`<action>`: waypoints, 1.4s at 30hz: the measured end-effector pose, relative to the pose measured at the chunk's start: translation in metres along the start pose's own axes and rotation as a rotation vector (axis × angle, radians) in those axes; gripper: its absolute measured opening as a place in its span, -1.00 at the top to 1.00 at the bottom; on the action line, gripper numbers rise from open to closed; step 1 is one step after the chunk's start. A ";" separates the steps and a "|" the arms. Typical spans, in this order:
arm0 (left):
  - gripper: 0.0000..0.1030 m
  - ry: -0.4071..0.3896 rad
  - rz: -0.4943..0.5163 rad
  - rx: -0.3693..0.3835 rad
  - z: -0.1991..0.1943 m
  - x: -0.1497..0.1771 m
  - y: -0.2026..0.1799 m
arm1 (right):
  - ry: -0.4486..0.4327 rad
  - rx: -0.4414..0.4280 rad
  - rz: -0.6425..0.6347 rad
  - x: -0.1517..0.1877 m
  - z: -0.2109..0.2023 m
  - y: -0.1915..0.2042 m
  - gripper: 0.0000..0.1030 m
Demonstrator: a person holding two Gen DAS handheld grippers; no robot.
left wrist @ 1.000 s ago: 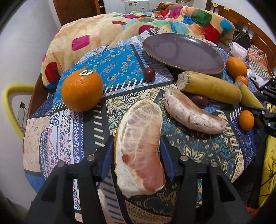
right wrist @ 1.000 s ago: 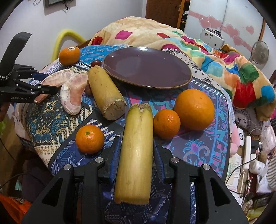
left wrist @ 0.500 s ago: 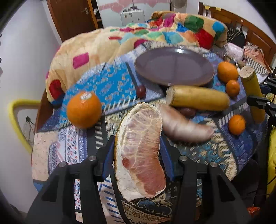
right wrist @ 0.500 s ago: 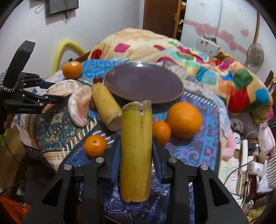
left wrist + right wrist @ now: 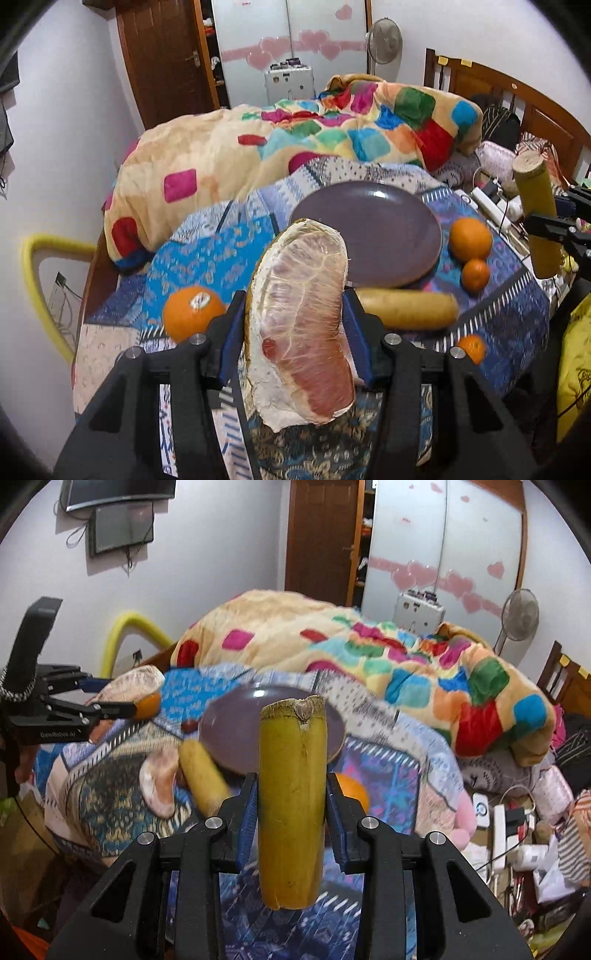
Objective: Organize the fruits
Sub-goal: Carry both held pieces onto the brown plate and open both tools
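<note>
Meanwhile the purple plate (image 5: 388,236) on the patterned cloth (image 5: 207,254) holds nothing. Above the cloth, the left gripper (image 5: 295,332) clamps a peeled pomelo segment (image 5: 301,332), and the right gripper (image 5: 291,812) clamps a yellow sugarcane piece (image 5: 291,794).

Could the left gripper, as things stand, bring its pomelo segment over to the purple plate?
Probably yes: the left gripper holds the pomelo segment clear above the table, and the purple plate ahead looks empty and unobstructed.
</note>
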State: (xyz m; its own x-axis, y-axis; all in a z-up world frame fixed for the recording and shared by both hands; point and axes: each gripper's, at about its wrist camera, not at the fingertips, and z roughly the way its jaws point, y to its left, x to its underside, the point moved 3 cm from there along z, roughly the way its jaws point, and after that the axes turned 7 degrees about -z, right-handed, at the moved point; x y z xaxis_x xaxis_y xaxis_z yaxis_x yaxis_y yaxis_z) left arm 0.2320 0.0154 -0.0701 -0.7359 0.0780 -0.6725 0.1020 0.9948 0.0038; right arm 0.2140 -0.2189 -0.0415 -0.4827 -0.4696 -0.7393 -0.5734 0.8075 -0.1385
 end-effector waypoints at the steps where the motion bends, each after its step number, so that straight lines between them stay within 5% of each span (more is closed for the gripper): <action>1: 0.03 -0.006 0.005 -0.003 0.001 -0.003 -0.002 | -0.014 0.006 0.002 -0.002 -0.002 -0.002 0.39; 15: 0.03 -0.044 -0.017 0.015 0.032 -0.043 -0.016 | -0.052 0.027 0.004 -0.035 0.033 -0.011 0.39; 42: 0.03 0.101 0.000 0.011 0.142 -0.067 -0.030 | 0.198 -0.048 0.092 -0.043 0.159 -0.036 0.39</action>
State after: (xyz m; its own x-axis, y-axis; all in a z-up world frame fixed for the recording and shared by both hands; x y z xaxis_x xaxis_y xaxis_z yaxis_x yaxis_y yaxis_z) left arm 0.3733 -0.0290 -0.1307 -0.7999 0.0845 -0.5941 0.1088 0.9941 -0.0050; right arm 0.3602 -0.1713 -0.1094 -0.6522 -0.4595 -0.6030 -0.5496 0.8344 -0.0414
